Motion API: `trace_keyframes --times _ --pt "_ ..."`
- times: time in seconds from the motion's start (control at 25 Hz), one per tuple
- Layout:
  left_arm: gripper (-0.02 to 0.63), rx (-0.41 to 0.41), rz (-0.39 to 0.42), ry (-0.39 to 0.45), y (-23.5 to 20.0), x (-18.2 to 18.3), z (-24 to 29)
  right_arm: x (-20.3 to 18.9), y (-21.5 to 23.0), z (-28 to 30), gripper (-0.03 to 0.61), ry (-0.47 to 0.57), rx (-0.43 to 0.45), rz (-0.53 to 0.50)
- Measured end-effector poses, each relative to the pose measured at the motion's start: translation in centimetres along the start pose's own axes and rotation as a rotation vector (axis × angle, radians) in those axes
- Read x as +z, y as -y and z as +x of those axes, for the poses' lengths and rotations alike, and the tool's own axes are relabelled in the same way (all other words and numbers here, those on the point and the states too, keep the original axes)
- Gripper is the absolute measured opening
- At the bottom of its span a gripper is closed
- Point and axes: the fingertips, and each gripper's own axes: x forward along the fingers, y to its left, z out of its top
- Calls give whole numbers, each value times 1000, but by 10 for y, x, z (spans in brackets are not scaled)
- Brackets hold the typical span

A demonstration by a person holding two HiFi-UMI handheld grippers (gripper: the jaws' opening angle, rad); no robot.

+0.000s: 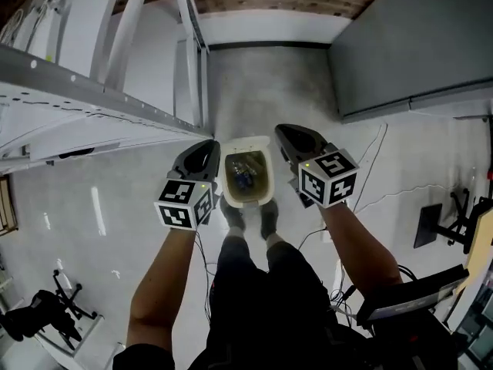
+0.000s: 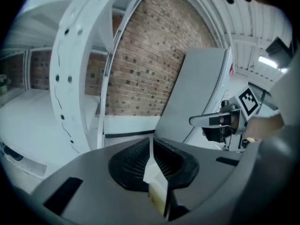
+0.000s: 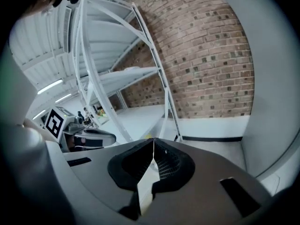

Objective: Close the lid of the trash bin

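In the head view a small white trash bin [image 1: 246,197] stands on the floor just ahead of the person's shoes, seen from above. It is open at the top, with a yellowish inside and some dark and blue rubbish. Its lid seems to be the white part at the far rim [image 1: 245,142]. My left gripper [image 1: 205,149] hangs to the left of the bin and my right gripper [image 1: 290,134] to its right, both above it and apart from it. Each gripper's jaws are shut with nothing held: the left gripper [image 2: 151,142] and the right gripper [image 3: 153,146] both show pads meeting.
A white metal shelf rack [image 1: 115,99] runs along the left. A grey cabinet [image 1: 416,45] stands at the right, with a brick wall behind. Cables [image 1: 370,199] trail on the floor to the right. The person's shoes [image 1: 250,222] touch the bin's near side.
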Motion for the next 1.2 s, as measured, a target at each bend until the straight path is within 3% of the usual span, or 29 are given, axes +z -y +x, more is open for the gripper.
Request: trace_keyframes --times 0.2,0.56,0.96,1.2 --pt "0 -4 -8 -140 -30 -37 56 -53 27 58 9 -112 -17 59" --pt "0 -65 18 -287 -41 -94 115 -126 59 115 8 -274 -67 74" --pt "0 -107 -10 -308 -31 -118 107 -152 55 104 8 -316 -48 89" --pt "0 -131 -43 -379 -8 -171 73 -218 27 70 8 -437 -15 94"
